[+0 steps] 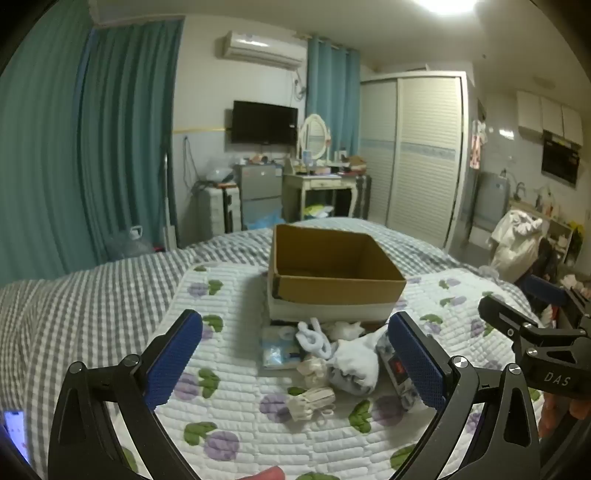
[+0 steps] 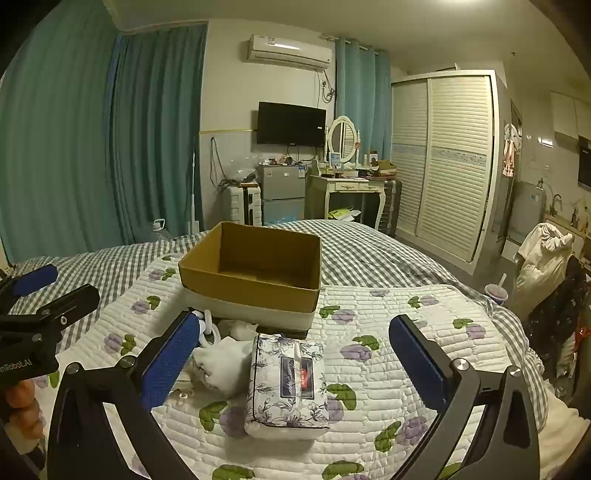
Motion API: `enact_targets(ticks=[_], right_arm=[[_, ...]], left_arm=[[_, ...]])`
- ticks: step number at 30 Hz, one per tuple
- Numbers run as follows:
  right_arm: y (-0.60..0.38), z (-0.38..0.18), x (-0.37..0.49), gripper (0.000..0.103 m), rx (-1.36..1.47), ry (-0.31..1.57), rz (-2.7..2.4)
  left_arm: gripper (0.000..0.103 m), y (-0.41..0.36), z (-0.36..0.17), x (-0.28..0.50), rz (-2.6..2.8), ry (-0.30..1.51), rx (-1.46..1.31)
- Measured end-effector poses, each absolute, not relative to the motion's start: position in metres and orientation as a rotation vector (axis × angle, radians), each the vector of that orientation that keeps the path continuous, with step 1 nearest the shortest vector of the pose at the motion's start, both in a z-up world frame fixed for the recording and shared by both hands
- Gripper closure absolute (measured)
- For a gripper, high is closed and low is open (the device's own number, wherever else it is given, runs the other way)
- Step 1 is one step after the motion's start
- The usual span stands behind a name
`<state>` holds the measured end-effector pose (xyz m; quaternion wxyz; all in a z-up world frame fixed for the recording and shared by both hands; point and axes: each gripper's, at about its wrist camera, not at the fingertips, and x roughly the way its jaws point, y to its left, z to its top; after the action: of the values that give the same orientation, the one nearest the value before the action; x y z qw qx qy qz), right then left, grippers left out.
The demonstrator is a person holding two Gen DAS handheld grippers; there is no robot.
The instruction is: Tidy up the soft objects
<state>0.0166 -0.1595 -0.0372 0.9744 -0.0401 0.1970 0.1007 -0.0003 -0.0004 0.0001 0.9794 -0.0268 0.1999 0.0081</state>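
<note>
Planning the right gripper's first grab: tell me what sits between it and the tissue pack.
Nothing visible. The right gripper is open above the quilt, and the tissue pack lies between its fingers, untouched. The white cloth lies beside the pack.

Both fisheye views are dim and yellowish, lit mainly by a ceiling lamp (image 1: 448, 5) that burns out to white glare at the top edge of the left wrist view. The curtains (image 1: 85, 147) and wardrobe (image 2: 443, 162) bow strongly toward the dark, vignetted corners. The quilt (image 2: 369, 369) is evenly lit with soft shadows, and far furniture looks grainy and slightly soft.
</note>
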Motion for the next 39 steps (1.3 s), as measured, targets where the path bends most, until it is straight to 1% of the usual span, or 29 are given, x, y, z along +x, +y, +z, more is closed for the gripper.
enact_targets(ticks=[25, 39], right_arm=[[-0.1595, -0.0433, 0.0197, 0.0, -0.072, 0.417, 0.206], [-0.1569, -0.0451, 0.0178, 0.0, -0.072, 0.425, 0.209]], left_arm=[[0.0, -0.0003, -0.0087, -0.0003, 0.014, 0.419, -0.055], [0.0, -0.0003, -0.0043, 0.0015, 0.015, 0.424, -0.053]])
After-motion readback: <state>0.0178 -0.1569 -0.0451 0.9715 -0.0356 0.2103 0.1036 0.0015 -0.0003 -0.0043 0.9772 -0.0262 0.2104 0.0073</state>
